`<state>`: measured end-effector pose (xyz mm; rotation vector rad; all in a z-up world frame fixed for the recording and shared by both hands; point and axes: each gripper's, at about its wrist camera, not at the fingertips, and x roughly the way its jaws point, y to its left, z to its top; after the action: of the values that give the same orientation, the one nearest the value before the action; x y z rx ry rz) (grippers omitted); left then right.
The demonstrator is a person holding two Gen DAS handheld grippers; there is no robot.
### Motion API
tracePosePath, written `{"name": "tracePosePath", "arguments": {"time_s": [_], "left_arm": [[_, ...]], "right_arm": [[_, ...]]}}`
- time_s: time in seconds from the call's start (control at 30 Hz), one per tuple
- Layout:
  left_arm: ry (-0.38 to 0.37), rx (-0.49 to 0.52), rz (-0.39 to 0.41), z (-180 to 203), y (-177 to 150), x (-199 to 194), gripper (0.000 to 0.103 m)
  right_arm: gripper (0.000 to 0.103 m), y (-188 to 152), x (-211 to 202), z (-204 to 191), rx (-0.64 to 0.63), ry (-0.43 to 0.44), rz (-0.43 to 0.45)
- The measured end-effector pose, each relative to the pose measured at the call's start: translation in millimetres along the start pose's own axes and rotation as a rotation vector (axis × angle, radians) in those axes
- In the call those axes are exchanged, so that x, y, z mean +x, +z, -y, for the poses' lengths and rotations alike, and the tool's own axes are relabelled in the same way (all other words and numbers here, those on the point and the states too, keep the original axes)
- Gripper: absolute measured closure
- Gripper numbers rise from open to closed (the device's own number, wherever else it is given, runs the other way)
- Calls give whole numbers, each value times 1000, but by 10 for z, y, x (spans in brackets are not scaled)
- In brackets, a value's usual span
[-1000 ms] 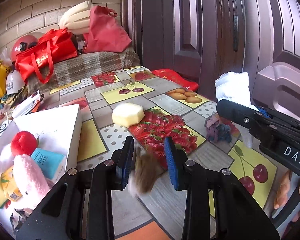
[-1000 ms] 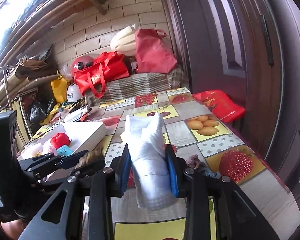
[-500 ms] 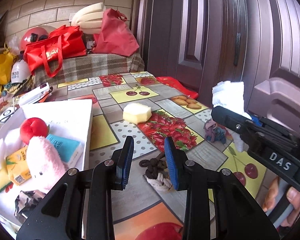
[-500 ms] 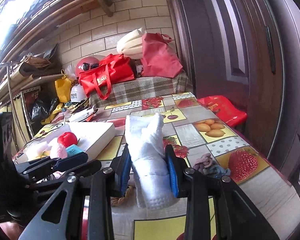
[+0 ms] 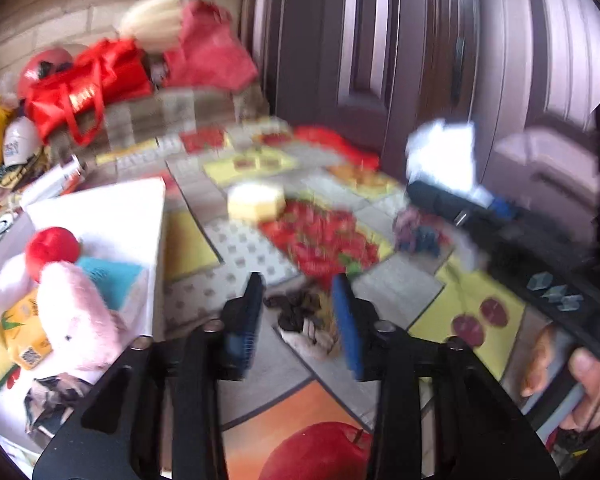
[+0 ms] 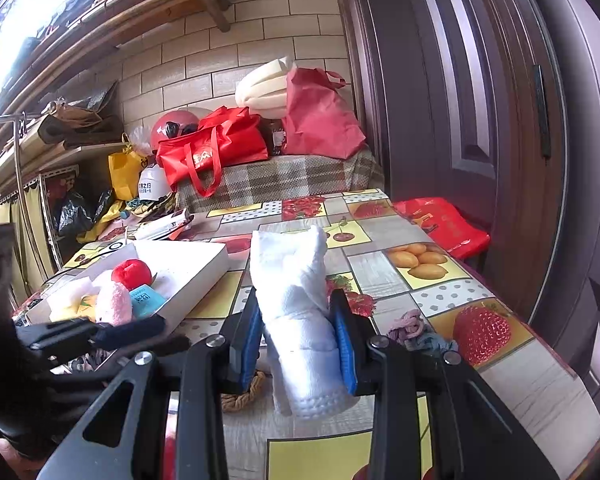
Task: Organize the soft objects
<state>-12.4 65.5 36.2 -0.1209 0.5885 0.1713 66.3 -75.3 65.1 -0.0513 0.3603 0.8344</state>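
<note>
Fruit-print tablecloth (image 5: 472, 300) lies below us: our left gripper (image 5: 298, 312), jaws just parted around the untouched braided rope toy (image 5: 300, 312), could shove it aside, while our right gripper (image 6: 298, 340), clamped on the rolled white towel (image 6: 296, 300), may drop it.

Left wrist view motion-blurred; right wrist view sharp, daylight glare upper left, fisheye-bent edges

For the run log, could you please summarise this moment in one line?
left gripper: jaws just opening, brown toy between, on table | right gripper: shut on white towel
</note>
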Motion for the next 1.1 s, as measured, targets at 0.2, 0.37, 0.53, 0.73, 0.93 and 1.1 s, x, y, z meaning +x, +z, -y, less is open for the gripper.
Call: {"name": "tracePosePath", "arguments": {"time_s": [0.2,0.37,0.53,0.73,0.93,1.1], "left_arm": [[-18,-18,-154,61,40,399,17],[-52,-13,-248,89,21,599,65],[-73,-13,-150,77,38,398,72],[-24,-39,38,27,28,6,72],[37,22,148,76,-61,-319,72],[66,10,170,-63,-102,-422,72]], "right_arm": [[70,2,-18,14,14,-2,5],[70,-4,-15,22,18,-2,0],[70,-7,-31,28,33,-9,2],[70,-4,-49,23,42,-16,8],[70,-2,-59,-4,29,-21,15],[69,-4,-57,-50,22,-22,21]]}}
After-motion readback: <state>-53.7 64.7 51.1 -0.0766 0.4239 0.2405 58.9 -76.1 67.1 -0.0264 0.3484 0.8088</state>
